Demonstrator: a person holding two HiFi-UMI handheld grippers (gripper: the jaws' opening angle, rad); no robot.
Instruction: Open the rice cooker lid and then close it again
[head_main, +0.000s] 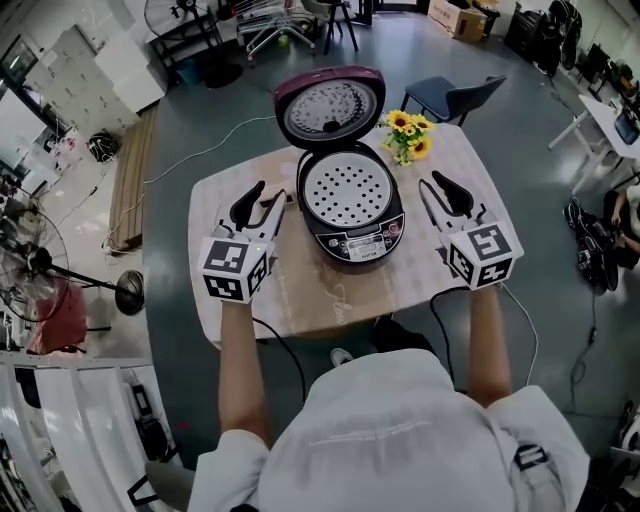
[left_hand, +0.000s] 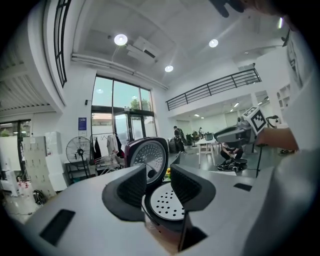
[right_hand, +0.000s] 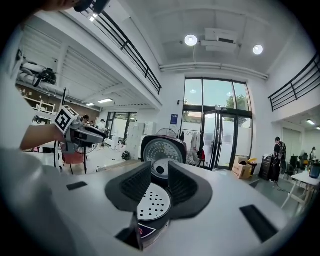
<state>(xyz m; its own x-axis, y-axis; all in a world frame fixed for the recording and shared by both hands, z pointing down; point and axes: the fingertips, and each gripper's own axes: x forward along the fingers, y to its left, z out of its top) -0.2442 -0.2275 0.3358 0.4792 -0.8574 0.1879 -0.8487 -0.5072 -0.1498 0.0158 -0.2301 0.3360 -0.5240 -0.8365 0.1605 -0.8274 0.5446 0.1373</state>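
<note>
Maroon lid (head_main: 330, 105) stands fully upright at the far edge of the cooker (head_main: 360, 245), leaving the perforated tray (head_main: 347, 188) bare, so by my reading the opening is done and the closing remains. The likeliest trouble is a push on the raised lid from one side only. That could slide or twist the cooker on the table (head_main: 300, 300), or let the smooth dome slip off a jaw and drop hard onto the body. Reaching round the cooker's right rear could also knock the flowers (head_main: 408, 135), which stand just beside that corner. A lid brought down without enough press at the front may not latch. The left tongs (head_main: 268, 195) lie just left of the cooker, close to its wall but not clearly touching. The right tongs (head_main: 434, 183) lie to its right, a little further off. Both point past the cooker toward its far side, with the lid ahead of them and above. In each gripper view the jaws stand apart with nothing between the pads, and the lid (left_hand: 148, 157) (right_hand: 162, 150) and tray show through the gap, well beyond the tips.
</note>
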